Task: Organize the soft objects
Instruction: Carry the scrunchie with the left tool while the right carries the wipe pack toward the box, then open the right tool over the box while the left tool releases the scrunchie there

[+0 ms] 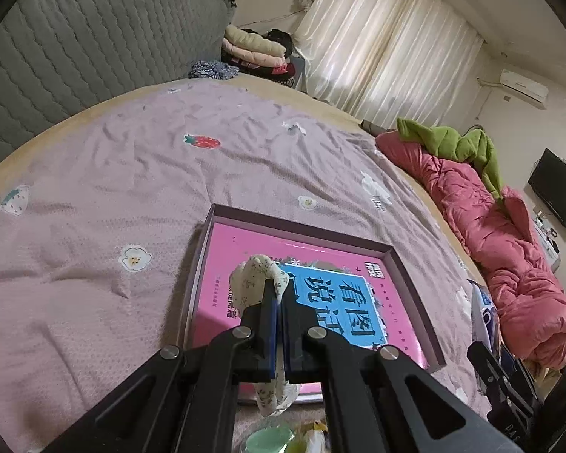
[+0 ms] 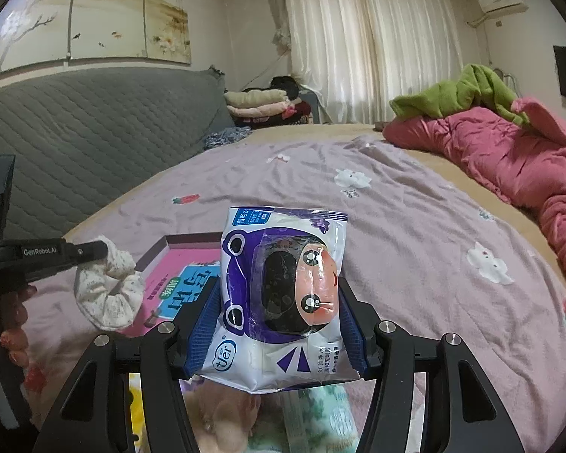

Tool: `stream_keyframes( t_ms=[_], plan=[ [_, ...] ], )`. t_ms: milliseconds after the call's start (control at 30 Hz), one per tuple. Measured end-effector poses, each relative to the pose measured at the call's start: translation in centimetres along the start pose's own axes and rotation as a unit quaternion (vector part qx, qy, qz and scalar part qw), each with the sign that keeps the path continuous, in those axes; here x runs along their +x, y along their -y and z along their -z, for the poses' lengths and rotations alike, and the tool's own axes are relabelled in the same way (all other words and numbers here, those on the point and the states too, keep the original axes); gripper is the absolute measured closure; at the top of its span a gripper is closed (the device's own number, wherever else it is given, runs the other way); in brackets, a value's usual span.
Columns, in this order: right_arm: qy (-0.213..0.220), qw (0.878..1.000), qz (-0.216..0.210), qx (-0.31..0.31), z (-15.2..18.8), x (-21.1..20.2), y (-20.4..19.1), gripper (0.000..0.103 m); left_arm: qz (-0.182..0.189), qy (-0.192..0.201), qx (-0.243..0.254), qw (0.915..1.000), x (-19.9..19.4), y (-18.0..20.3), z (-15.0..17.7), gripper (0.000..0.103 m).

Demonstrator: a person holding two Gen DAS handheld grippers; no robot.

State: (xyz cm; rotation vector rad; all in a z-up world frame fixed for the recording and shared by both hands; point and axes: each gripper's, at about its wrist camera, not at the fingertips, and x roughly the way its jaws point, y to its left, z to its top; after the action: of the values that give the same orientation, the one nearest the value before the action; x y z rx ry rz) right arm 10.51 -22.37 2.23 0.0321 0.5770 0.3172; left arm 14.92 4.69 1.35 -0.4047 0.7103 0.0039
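Above the near edge of the bed [image 2: 415,226], with its mauve fruit-print cover, you carry two soft things. Your left gripper [image 1: 279,302] has its jaws closed on a cream, flower-sprigged fabric scrunchie [image 2: 107,287], pinched through the ring so that loops spill out in front of and behind the pads. It is very light and limp, and likely to sag and swing; a pinch on the bunched fabric suits it. Your right gripper [image 2: 279,324] grips a white-and-purple plastic pack of wet wipes [image 2: 283,298] across its width, upright between the blue pads. Its film looks slick and the contents yielding, so hold it at mid-body rather than by the crimped seams.

Below the scrunchie lies a shallow purple-rimmed box lid [image 1: 407,275] with a pink-and-blue printed floor, presumably the place to set things. A crumpled pink quilt [image 2: 509,158] and green garment [image 2: 456,94] lie along the far right edge, well apart. Small soft items at the near edge are too blurred to name.
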Motion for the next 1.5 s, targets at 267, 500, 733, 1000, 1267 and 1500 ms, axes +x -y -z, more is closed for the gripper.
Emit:
stream_keyframes(
  t_ms=[267, 500, 733, 1000, 1267, 1500],
  plan=[
    [-0.001, 1.000, 0.005, -0.019, -0.9, 1.4, 0.3, 0.043, -0.019, -0.020, -0.011, 0.9996, 2.3, -0.9, 0.0, 0.101],
    [0.001, 0.999, 0.001, -0.054, -1.7, 2.1, -0.1, 0.043, -0.022, -0.042, -0.004, 0.9988, 3.8, -1.0, 0.6, 0.101],
    [-0.015, 0.997, 0.021, -0.077, -2.0, 4.0, 0.1, 0.043, -0.024, -0.074, 0.006, 0.9970, 4.8, -0.9, 1.6, 0.101],
    [-0.064, 0.995, 0.005, -0.082, -1.8, 6.9, 0.8, 0.043, -0.031, -0.089, 0.010, 0.9955, 5.0, -1.1, 1.7, 0.101],
    [-0.130, 0.989, 0.013, -0.067, -0.3, 9.5, 1.7, 0.043, -0.038, -0.094, 0.009, 0.9948, 5.0, -1.2, 1.9, 0.101],
    [-0.147, 0.987, 0.017, -0.062, 0.2, 10.2, 1.7, 0.043, -0.036, -0.100, 0.014, 0.9942, 5.1, -0.8, 2.4, 0.101]
  ],
)
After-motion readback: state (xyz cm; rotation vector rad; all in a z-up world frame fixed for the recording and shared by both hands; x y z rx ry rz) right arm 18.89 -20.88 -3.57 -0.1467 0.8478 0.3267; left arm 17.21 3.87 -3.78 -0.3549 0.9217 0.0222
